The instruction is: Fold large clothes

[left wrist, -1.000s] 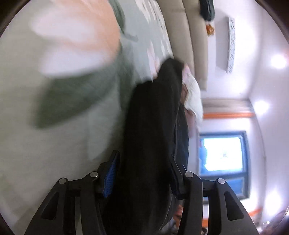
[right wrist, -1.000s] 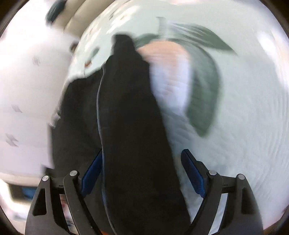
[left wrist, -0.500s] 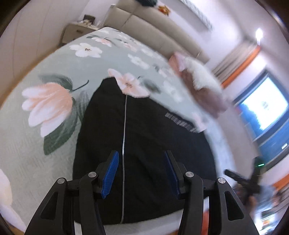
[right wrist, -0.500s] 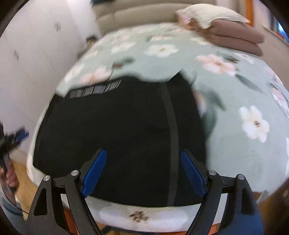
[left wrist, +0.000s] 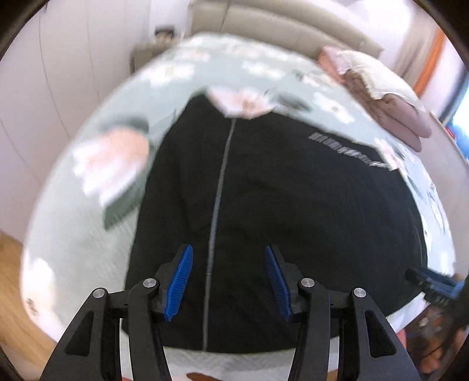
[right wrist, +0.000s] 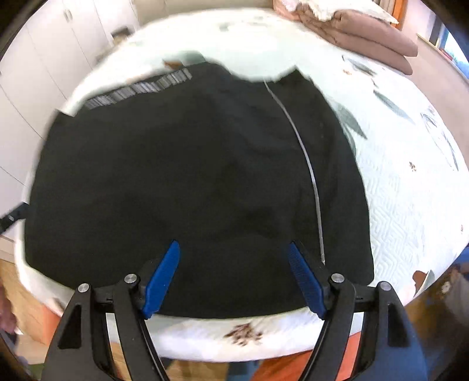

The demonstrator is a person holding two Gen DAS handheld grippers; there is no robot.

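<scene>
— What's the room like?
— White walls, a beige headboard (left wrist: 287, 32). The floral bedspread (right wrist: 404, 181) carries the black garment (right wrist: 190, 181), spread flat near the bed's foot.
— The tongs?
— Left gripper (left wrist: 228, 281) released, empty; right gripper (right wrist: 234, 278) closing on nothing.

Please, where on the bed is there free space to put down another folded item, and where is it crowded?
Free: the bedspread right of the black garment, up to the folded blankets; and the strip between the garment's far edge and the headboard. Also the left side, beside the wall. Crowded: the near middle, which the garment covers almost to the bed's edge, and the blankets' corner.
</scene>
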